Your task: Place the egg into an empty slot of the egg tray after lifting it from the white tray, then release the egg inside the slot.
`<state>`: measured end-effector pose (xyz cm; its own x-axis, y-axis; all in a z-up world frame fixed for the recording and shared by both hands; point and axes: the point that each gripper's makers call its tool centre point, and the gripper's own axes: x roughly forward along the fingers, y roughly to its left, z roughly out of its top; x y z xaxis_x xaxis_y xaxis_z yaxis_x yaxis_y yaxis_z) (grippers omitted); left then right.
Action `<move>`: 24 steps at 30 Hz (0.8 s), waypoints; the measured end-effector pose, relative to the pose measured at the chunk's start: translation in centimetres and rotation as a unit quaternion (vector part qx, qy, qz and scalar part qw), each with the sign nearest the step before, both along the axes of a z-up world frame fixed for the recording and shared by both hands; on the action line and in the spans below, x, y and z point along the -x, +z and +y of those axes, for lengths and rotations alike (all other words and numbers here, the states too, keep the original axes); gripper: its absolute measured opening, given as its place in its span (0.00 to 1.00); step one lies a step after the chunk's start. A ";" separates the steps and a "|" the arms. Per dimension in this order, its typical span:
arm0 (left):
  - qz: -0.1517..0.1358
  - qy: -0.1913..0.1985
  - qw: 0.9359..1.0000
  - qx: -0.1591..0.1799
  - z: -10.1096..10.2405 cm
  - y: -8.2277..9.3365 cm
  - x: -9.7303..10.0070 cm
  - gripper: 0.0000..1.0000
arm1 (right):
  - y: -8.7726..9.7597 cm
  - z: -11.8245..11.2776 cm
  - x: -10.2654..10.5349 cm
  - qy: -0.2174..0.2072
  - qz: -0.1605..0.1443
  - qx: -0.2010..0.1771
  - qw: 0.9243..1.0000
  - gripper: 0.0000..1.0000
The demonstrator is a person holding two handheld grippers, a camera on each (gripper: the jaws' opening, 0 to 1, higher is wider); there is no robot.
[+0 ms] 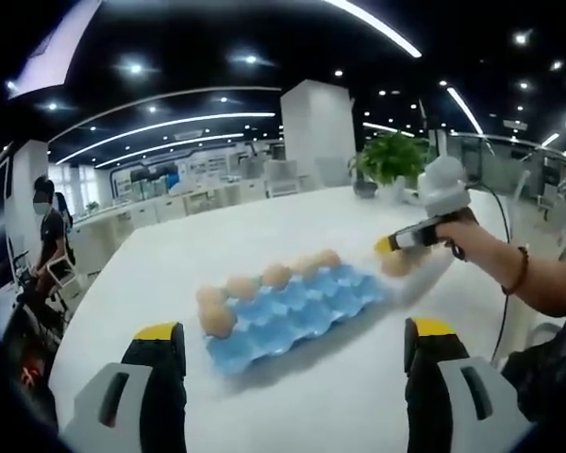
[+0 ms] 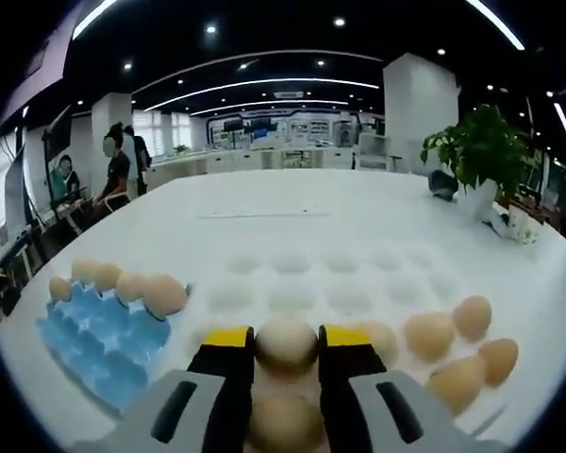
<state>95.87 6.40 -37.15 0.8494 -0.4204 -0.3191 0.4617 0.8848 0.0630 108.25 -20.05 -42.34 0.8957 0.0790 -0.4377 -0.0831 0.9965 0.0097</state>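
In the right gripper view my right gripper (image 2: 287, 338) is shut on a pale egg (image 2: 286, 343), over the near part of the white tray (image 2: 330, 283). A second egg (image 2: 283, 420) lies lower between the jaws. Several more eggs (image 2: 453, 349) rest at the tray's right. The blue egg tray (image 2: 99, 349) lies to the left, with eggs (image 2: 165, 294) along its far row. In the left gripper view the blue egg tray (image 1: 297, 316) lies ahead with a row of eggs (image 1: 276, 276). My left gripper (image 1: 292, 354) stands wide open before it. The right gripper (image 1: 401, 243) comes in from the right.
Everything sits on a large white table (image 2: 292, 203). A potted plant (image 2: 481, 142) stands at its far right, also seen as the plant (image 1: 391, 156). A person's forearm with a bead bracelet (image 1: 519, 274) holds the right gripper. People (image 2: 118, 165) are beyond the table's left edge.
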 end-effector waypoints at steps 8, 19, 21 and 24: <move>-0.001 0.003 1.000 0.001 0.2 0.1 0.0 0.98 | 2.6 1.7 -0.7 0.030 -0.041 -0.006 0.999 0.27; 0.003 0.009 1.000 -0.002 0.6 -0.1 0.0 0.98 | 2.2 2.8 -1.9 0.072 -0.033 0.026 0.997 0.28; 0.003 0.008 1.000 -0.002 0.5 -0.1 0.0 0.98 | 1.9 2.8 -1.9 0.079 -0.028 0.045 0.995 0.29; 0.002 0.009 1.000 0.000 0.5 -0.1 -0.1 0.98 | 1.4 2.6 -2.3 0.082 -0.024 0.057 0.995 0.29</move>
<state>95.95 6.88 -37.22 0.8554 -0.4056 -0.3222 0.4466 0.8926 0.0620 110.51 -17.48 -40.94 0.8949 0.1772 -0.4097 -0.2415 0.9641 -0.1106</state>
